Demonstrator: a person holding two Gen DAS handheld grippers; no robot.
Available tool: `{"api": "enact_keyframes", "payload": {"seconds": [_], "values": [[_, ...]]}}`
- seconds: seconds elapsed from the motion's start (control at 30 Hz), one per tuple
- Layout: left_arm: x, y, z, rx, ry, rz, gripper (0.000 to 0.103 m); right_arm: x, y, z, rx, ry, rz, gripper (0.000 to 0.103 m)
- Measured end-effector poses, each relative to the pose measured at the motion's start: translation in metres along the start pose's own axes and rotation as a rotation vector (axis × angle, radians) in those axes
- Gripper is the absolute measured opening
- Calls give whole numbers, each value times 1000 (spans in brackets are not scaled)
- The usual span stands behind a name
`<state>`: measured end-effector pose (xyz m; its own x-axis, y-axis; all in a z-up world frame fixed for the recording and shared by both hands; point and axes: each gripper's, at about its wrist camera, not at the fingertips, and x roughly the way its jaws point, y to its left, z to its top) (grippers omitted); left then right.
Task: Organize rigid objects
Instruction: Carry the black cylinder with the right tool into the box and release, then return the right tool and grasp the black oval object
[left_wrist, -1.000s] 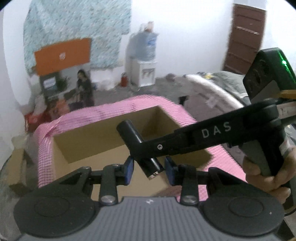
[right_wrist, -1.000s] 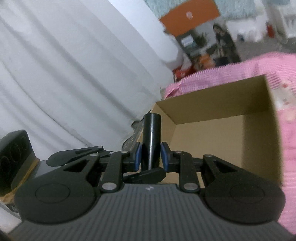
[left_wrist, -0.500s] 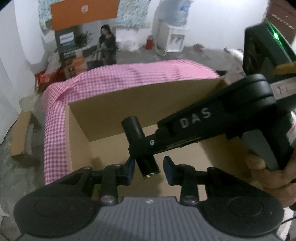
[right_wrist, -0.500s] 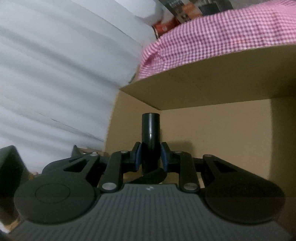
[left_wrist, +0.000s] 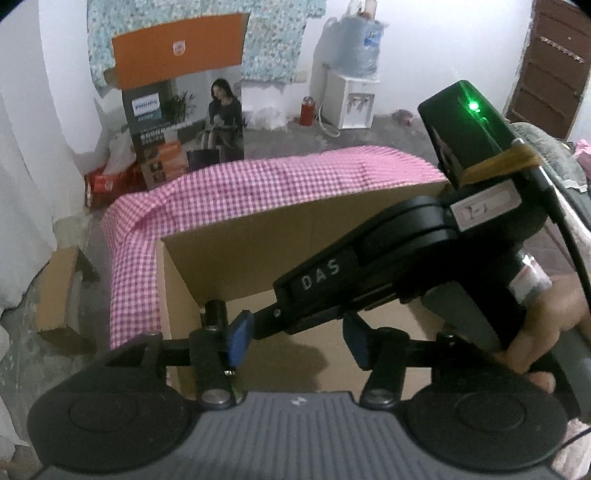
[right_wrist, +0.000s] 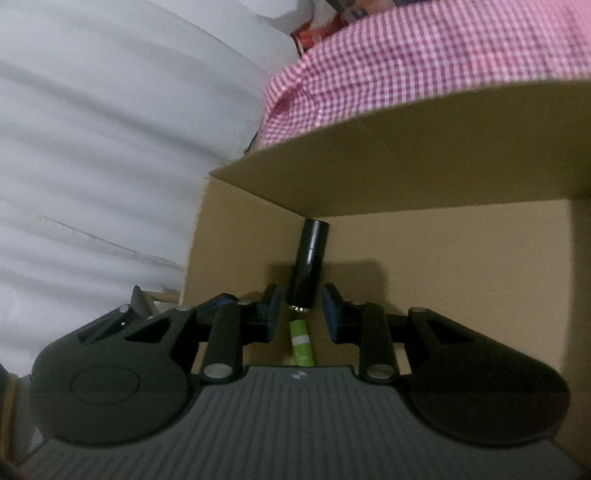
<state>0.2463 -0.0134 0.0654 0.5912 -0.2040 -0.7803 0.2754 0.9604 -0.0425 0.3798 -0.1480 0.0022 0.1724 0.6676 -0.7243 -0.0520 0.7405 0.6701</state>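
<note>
Dim indoor light, heavy fisheye bend in both views.
Left wrist view: soft and grainy, corners vignetted black, a green indicator light (left_wrist: 473, 107) glaring at 2 o'clock. Right wrist view: white curtain (right_wrist: 110, 147) smeared with blur at 10 o'clock, soft shadows pooling inside the cardboard box (right_wrist: 461, 266).

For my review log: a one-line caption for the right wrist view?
Right gripper, jaws just opened, leaves a black cylinder lying in the cardboard box.

black cylinder (right_wrist: 308, 269): matte, metal-ringed near end, lying lengthwise on box floor by far wall | green tube (right_wrist: 301, 341): white band, lying on floor just nearer | cardboard box (right_wrist: 461, 266): open-topped, brown, holds both
</note>
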Motion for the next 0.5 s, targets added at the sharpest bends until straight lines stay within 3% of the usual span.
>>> {"api": "enact_keyframes", "payload": {"seconds": [0.07,0.13,0.27,0.4,0.5], "values": [[-12,-4,-1,6,-27,-8,63,-17,4,-6,-23,-21,-9,37],[-24,-8,-3,12,-56,-11,69,-34,10,-14,-38,-38,-14,54],[-56,-17,-9,16,-131,-27,88,-80,24,-37,-99,-107,-12,61],[-90,-27,-21,30,-213,-57,96,-141,30,-72,-158,-220,18,77],[-113,-34,-35,44,-271,-121,101,-184,31,-101,-206,-314,25,83]]}}
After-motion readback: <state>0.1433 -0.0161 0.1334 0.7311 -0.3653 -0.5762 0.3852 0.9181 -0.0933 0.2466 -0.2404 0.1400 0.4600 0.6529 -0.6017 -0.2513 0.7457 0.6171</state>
